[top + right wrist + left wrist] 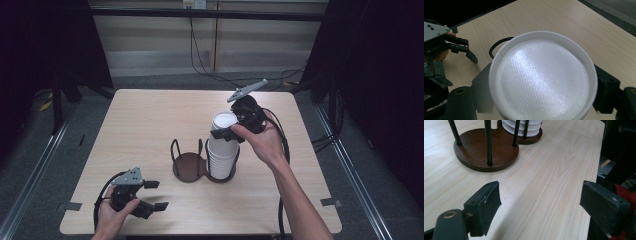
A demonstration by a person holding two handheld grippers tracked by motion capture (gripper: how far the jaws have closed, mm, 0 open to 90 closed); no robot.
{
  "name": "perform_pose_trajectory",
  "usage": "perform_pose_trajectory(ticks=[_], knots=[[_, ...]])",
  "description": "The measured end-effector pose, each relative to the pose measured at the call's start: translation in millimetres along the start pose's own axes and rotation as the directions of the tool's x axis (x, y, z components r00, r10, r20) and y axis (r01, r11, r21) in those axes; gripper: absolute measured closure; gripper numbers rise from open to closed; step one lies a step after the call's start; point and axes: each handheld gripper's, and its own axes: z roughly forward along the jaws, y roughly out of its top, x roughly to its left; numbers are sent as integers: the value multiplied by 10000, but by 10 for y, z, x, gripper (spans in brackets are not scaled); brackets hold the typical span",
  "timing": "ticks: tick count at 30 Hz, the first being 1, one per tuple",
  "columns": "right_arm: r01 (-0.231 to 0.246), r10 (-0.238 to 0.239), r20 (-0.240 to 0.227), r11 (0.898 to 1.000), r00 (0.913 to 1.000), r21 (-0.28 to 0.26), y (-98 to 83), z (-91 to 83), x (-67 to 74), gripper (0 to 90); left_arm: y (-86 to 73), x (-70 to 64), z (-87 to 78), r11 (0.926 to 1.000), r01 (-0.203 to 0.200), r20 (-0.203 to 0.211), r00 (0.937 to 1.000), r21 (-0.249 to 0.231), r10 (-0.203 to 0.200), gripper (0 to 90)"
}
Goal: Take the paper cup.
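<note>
item: stack of white ribbed paper cups (223, 150), upside down in dark wooden two-ring holder (189, 166). right gripper (226, 133) pinches top cup; lift straight up. left gripper (153, 195) spread, empty.

No legible text — no labels

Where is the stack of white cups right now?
In the high view the stack of white cups stands upside down in the right-hand ring of the brown cup holder at mid-table, with the right gripper around its top cup.
</note>
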Motion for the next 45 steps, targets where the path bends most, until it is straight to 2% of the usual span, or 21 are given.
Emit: perform_pose_trajectory(ticks=[9, 14, 25, 27, 32, 37, 45], knots=[[47, -47, 24, 9999, 10000, -152, 13, -36, 6, 228, -2, -1, 6, 9999, 12, 96, 10000, 103, -13, 163], [-6, 7, 76, 9998, 10000, -190, 25, -65, 17, 228, -7, 3, 10, 9998, 78, -93, 9999, 161, -76, 163], [-27, 33, 106, 9982, 9999, -599, 71, -175, 16, 232, -12, 10, 6, 9998, 86, -6, 10000, 174, -86, 163], [-104, 110, 99, 9980, 9999, -630, 75, -190, 20, 232, -14, 8, -1, 9998, 122, -116, 9999, 170, -120, 164], [-271, 280, 73, 9945, 9996, -1016, 76, -257, 5, 233, -17, 10, 1, 9998, 138, -73, 9999, 154, -137, 164], [-239, 282, 265, 9881, 9993, -1519, 80, -338, 12, 233, -16, 9, 3, 9997, 144, -79, 9999, 196, -143, 163], [-467, 501, 131, 9806, 9987, -1903, 63, -399, -16, 234, -20, 16, -5, 9997, 224, -210, 9995, 72, -222, 163]])
